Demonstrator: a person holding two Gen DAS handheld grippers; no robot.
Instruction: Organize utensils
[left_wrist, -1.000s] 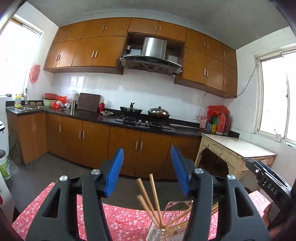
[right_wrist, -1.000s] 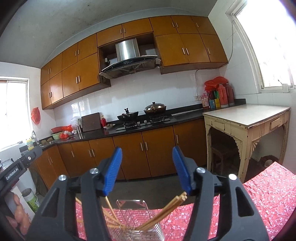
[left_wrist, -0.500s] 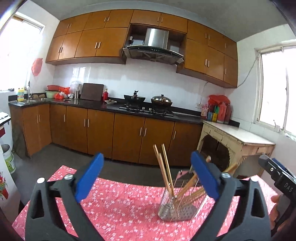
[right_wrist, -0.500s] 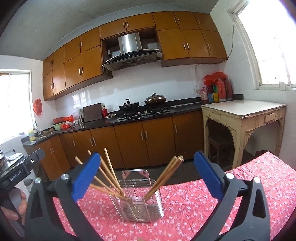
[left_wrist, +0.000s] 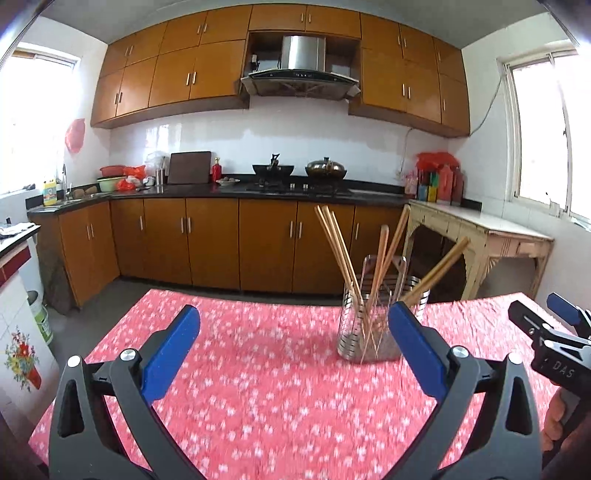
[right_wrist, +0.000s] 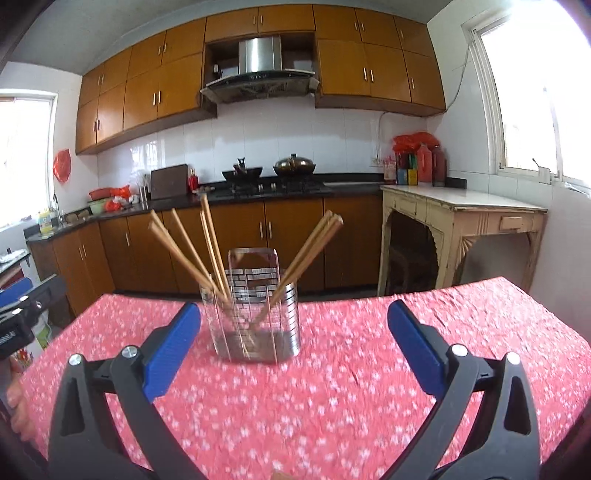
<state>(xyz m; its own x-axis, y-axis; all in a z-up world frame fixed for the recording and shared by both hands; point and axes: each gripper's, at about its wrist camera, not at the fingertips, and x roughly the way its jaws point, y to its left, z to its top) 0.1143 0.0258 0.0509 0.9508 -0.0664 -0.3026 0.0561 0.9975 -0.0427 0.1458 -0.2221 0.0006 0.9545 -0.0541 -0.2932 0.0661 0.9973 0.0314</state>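
Wooden chopsticks (right_wrist: 184, 251) lean in our steel holder (right_wrist: 255, 317) near the table's (right_wrist: 332, 406) far edge, and both grippers, left (left_wrist: 291, 354) and right (right_wrist: 291, 350), gape empty.

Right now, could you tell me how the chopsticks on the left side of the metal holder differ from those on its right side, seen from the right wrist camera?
The left chopsticks lean left and fan apart, tips separated; the right chopsticks lean right and lie close together, tips bunched. The left chopsticks number about four; the right chopsticks look like two or three. Both groups are plain light wood and stand in the same metal holder on the red floral tablecloth.
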